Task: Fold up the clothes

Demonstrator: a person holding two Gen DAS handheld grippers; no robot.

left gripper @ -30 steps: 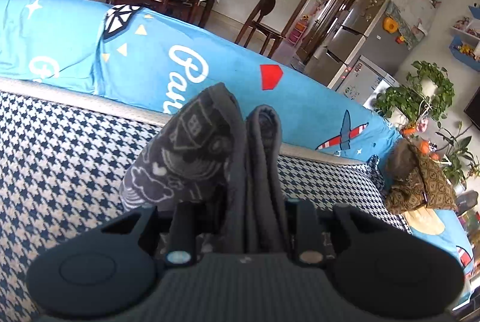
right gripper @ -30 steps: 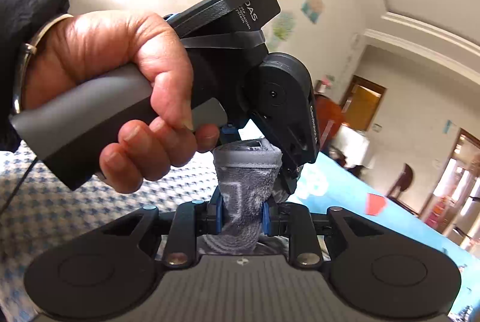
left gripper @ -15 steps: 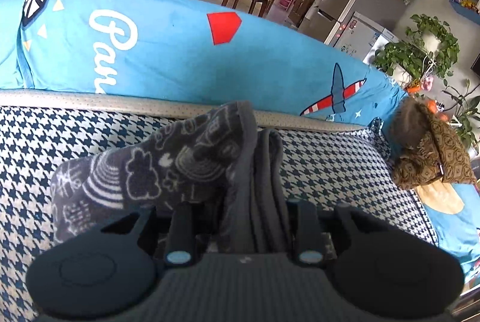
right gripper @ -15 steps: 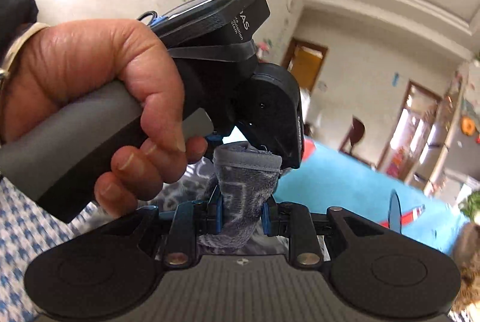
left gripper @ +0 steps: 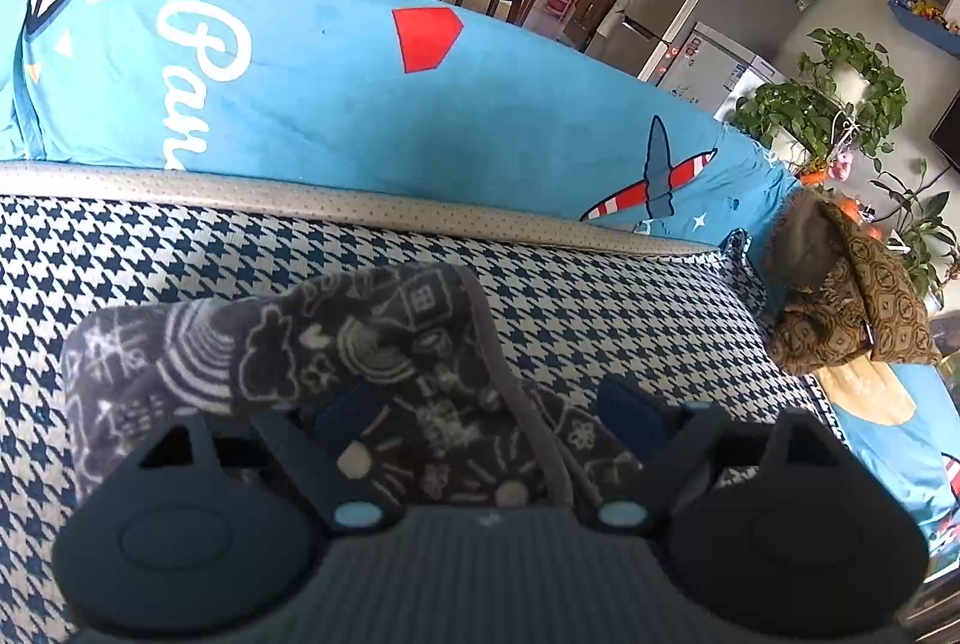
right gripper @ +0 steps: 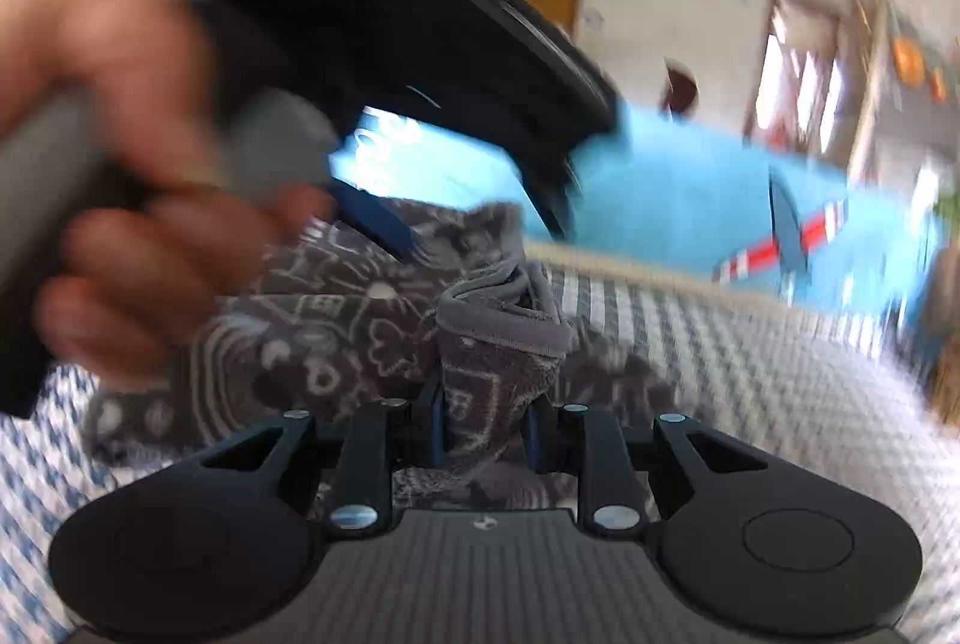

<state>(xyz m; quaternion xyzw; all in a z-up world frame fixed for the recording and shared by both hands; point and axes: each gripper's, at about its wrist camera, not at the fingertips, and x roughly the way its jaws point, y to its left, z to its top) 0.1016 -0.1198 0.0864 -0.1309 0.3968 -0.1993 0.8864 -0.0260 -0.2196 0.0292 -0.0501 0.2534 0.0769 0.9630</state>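
L gripper (left gripper: pixel 480 410) jaws wide — grey garment (left gripper: pixel 288 350) between, on houndstooth cover (left gripper: pixel 600 296)

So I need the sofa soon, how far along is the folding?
Partly done: the grey patterned garment lies doubled on the houndstooth cover. The left gripper is open over it; the right gripper pinches a hem. Further folds and the brown bundle remain.

Daylit, bright; left-wrist view sharp, fisheye bending at edges, dark corners. Right-wrist view heavily motion-blurred; window (right gripper: pixel 798 86) glare blown out.
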